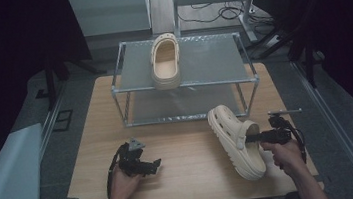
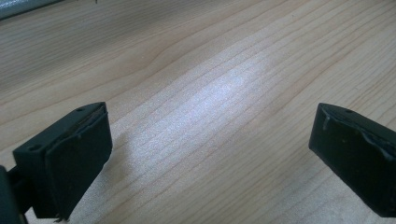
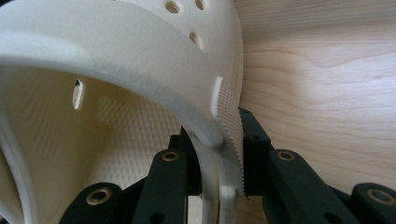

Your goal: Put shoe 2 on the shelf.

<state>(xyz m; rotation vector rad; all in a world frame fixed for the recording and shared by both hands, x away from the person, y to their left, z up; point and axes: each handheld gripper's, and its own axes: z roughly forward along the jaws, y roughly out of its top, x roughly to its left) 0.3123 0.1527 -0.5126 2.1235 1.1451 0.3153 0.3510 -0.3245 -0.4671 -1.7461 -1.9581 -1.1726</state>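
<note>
The right tongs (image 1: 252,138) are clamped on the side wall of a cream foam clog (image 1: 236,142), one jaw inside the shoe and one outside against its ribbed edge. That clog lies near the right edge of the tabletop (image 1: 190,150), toe toward the metal shelf rack (image 1: 185,84) at the far edge. A second clog (image 1: 165,62) sits on the rack's top shelf. The left tongs (image 1: 156,165) rest near the front edge, jaws wide apart and holding nothing.
</note>
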